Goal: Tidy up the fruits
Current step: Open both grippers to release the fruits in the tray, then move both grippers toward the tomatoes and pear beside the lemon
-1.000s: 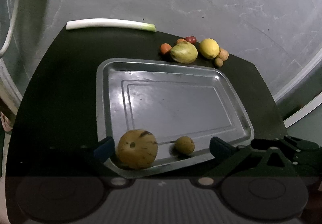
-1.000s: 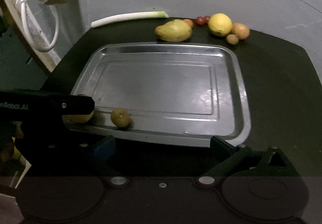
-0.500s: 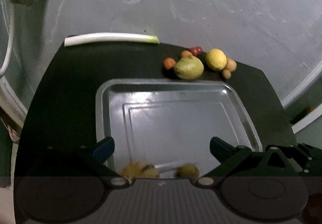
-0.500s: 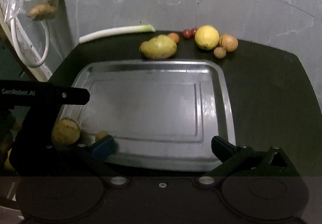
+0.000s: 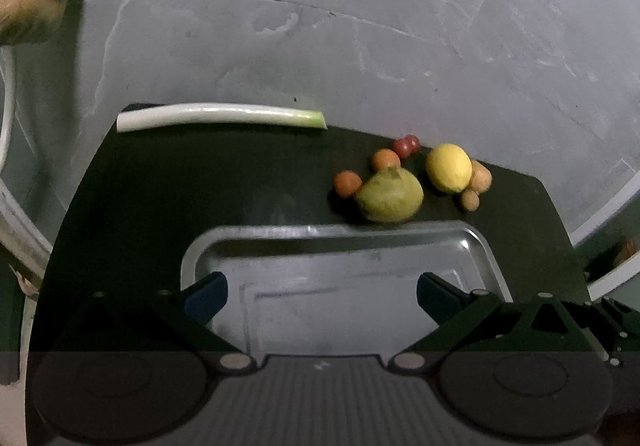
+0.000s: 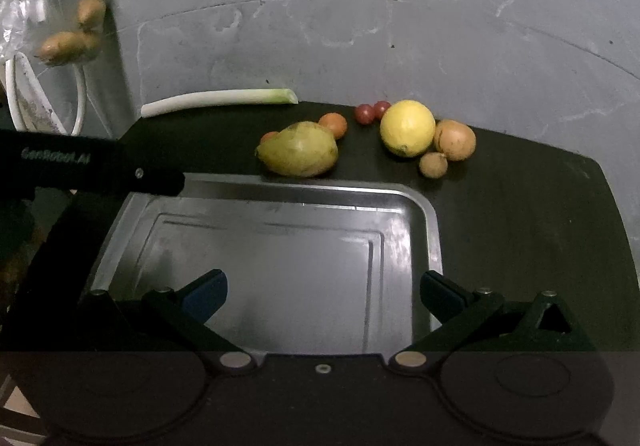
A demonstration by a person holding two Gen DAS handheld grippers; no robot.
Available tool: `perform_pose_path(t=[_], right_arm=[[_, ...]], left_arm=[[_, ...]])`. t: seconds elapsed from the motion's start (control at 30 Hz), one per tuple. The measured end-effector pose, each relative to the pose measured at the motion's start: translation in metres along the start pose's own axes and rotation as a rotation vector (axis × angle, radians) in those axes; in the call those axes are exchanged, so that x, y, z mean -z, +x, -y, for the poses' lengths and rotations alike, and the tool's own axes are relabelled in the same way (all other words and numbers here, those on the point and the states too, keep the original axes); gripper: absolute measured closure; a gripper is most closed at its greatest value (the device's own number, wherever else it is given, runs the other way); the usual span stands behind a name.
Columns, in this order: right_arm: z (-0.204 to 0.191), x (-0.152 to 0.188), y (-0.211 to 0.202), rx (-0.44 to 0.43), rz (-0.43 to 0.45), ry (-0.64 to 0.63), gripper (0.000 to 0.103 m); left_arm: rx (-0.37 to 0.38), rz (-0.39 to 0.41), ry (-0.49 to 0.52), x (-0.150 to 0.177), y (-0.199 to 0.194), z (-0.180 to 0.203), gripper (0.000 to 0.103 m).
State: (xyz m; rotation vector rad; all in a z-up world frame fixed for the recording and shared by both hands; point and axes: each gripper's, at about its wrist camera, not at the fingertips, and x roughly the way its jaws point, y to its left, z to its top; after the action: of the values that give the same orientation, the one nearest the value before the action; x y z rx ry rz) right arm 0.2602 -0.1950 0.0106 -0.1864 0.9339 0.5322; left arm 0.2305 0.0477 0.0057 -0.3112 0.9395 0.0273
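Note:
A silver metal tray [image 5: 336,234] [image 6: 436,242] lies on a black table. Behind its far rim sits a cluster of fruit: a yellow-green mango [image 5: 390,195] [image 6: 298,149], a lemon [image 5: 449,167] [image 6: 407,127], two small oranges [image 5: 347,183] [image 6: 333,124], red cherry tomatoes [image 5: 406,145] [image 6: 372,111] and small brown fruits [image 5: 480,177] [image 6: 455,139]. My left gripper [image 5: 322,292] hangs open over the tray's near part, nothing between its fingers. My right gripper [image 6: 322,292] is open over the tray too, holding nothing. The left gripper's black body [image 6: 92,169] shows at the right wrist view's left edge.
A leek stalk [image 5: 220,117] [image 6: 218,99] lies along the table's far edge by the grey wall. A clear bag with brown tubers [image 6: 68,33] and a white hose [image 6: 16,93] hang at the left. The table's right side is bare black surface.
Both grippers have lifted and tipped up toward the wall. The round yellow fruit and the small brown fruit in the tray's near edge have dropped out of both views.

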Motion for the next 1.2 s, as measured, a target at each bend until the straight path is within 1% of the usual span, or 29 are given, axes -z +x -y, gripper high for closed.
perform_pose_path(t=[0.03,0.17,0.23,0.53,0.63,0.77,0.83,0.9,0.97,1.03,1.1,1.2], right_arm=[[-0.001,-0.002,0.002,0.005,-0.019,-0.020,0.001],[-0.003,-0.014,0.016,-0.002,-0.012,-0.042,0.001],[-0.006,-0.022,0.025,-0.002,-0.001,-0.058,0.001],[-0.022,-0.058,0.079,0.007,0.033,-0.101,0.001],[-0.025,-0.067,0.098,0.016,0.040,-0.115,0.001],[-0.026,-0.075,0.119,0.008,0.028,-0.135,0.001],[-0.026,-0.077,0.127,0.010,0.018,-0.145,0.005],[-0.025,-0.077,0.133,0.001,0.014,-0.148,0.011],[-0.024,-0.078,0.135,-0.008,0.016,-0.147,0.012],[-0.023,-0.076,0.134,-0.024,0.027,-0.151,0.016],[-0.024,-0.074,0.133,-0.032,0.042,-0.176,0.024],[-0.024,-0.072,0.131,-0.021,0.048,-0.205,0.025]], left_arm=[[-0.008,0.001,-0.004,-0.003,0.002,0.000,0.001],[-0.047,0.011,-0.025,-0.021,0.016,-0.008,0.001],[-0.053,0.016,-0.033,-0.031,0.023,-0.012,0.001],[-0.052,-0.016,-0.058,-0.068,0.066,-0.023,0.001],[-0.051,-0.023,-0.069,-0.075,0.076,-0.027,0.001],[-0.043,-0.028,-0.087,-0.078,0.083,-0.030,0.001],[-0.037,-0.032,-0.098,-0.080,0.086,-0.031,0.001],[-0.032,-0.034,-0.102,-0.080,0.088,-0.031,0.001],[-0.026,-0.037,-0.102,-0.080,0.091,-0.031,0.001],[-0.021,-0.040,-0.101,-0.081,0.092,-0.030,0.001],[-0.015,-0.046,-0.097,-0.081,0.094,-0.029,0.001],[-0.009,-0.052,-0.091,-0.081,0.098,-0.028,0.001]])
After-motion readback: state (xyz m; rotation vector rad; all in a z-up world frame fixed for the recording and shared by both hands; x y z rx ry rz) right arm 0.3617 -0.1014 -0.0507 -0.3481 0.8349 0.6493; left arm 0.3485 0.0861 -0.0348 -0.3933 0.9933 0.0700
